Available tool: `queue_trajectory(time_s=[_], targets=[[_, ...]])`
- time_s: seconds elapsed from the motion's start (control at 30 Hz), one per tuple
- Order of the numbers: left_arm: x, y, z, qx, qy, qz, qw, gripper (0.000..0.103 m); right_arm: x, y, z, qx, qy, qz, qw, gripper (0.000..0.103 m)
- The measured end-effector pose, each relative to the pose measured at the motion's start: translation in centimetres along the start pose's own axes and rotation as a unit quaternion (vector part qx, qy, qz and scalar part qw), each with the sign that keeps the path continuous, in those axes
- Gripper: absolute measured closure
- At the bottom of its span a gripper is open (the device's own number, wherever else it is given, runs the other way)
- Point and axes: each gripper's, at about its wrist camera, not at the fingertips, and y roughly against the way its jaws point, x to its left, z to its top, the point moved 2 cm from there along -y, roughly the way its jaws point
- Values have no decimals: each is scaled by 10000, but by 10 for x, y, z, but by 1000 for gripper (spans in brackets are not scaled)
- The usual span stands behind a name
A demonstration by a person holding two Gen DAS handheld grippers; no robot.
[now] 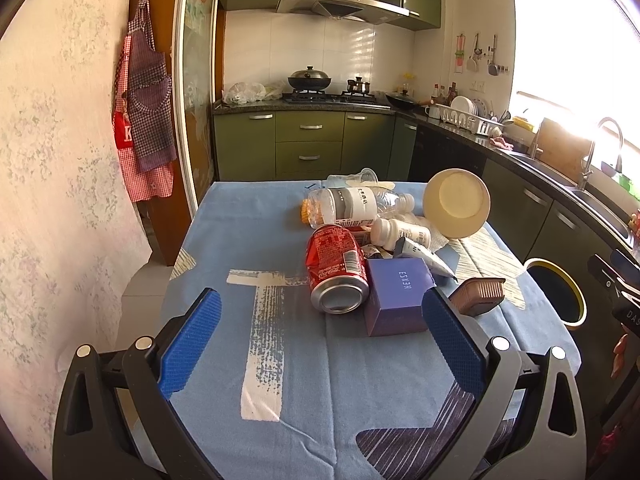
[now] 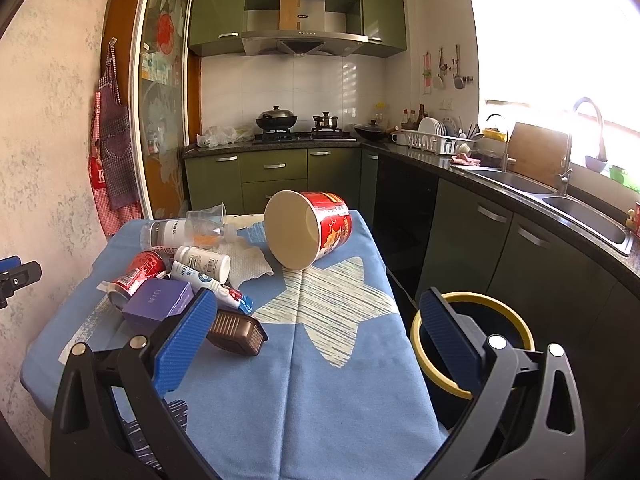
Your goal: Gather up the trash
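A pile of trash lies on the blue-clothed table (image 1: 224, 232): a red soda can (image 1: 336, 268) on its side, a purple box (image 1: 396, 296), a brown plastic tray (image 1: 478, 294), white bottles (image 1: 400, 232), a clear bottle (image 1: 352, 204) and a tipped paper tub (image 1: 456, 204). My left gripper (image 1: 320, 320) is open, just short of the can and box. My right gripper (image 2: 316, 324) is open and empty above the table's near right part; the brown tray (image 2: 236, 330) lies by its left finger. A black bin with a yellow rim (image 2: 500, 304) stands to the right of the table.
Green kitchen cabinets and a stove (image 2: 304, 134) are behind the table. A counter with a sink (image 2: 580, 216) and dish rack runs along the right. Aprons (image 1: 144, 108) hang on the left wall. The bin also shows in the left wrist view (image 1: 560, 292).
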Motion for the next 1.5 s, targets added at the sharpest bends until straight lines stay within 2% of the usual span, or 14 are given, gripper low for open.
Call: queue_trajectory(time_s=[0.17, 0.3, 0.47, 0.67, 0.73, 0.9, 1.03, 1.13, 1.17, 1.2, 1.23, 1.27, 1.4, 1.5], targets=[[8, -28, 14, 130, -122, 87, 9998, 4, 0, -14, 12, -167, 92, -127, 9997, 6], [22, -62, 39, 78, -150, 257, 9995, 4, 5, -47, 32, -171, 379, -283, 9987, 6], [44, -119, 80, 55, 32, 328, 9994, 4, 8, -112, 54, 146, 592, -200, 9979, 6], [58, -189, 113, 148, 139, 538, 9983, 4, 6, -197, 66, 527, 633, -198, 9964, 6], [61, -213, 120, 172, 153, 639, 9977, 4, 5, -223, 69, 581, 686, -389, 9952, 7], [75, -257, 123, 213, 428, 788, 9957, 4, 0, -273, 72, 763, 823, -755, 9908, 30], [83, -274, 110, 267, 590, 756, 9950, 4, -5, -292, 70, 805, 928, -952, 9878, 40], [84, -283, 100, 384, 570, 763, 9947, 4, -5, -299, 70, 827, 994, -1012, 9864, 56], [84, -284, 97, 404, 551, 769, 9947, 4, -6, -301, 72, 853, 992, -998, 9864, 65], [84, -284, 95, 410, 529, 769, 9948, 4, -8, -304, 75, 913, 970, -968, 9863, 74], [83, -284, 93, 419, 513, 763, 9949, 4, -11, -305, 77, 986, 938, -924, 9864, 78], [82, -284, 91, 419, 505, 758, 9950, 4, -13, -308, 79, 1077, 869, -853, 9867, 86], [81, -280, 88, 422, 511, 694, 9954, 4, -33, -321, 95, 1625, 430, -459, 9847, 94], [80, -278, 88, 401, 504, 671, 9957, 4, -59, -332, 105, 2289, -267, 64, 9731, 95]])
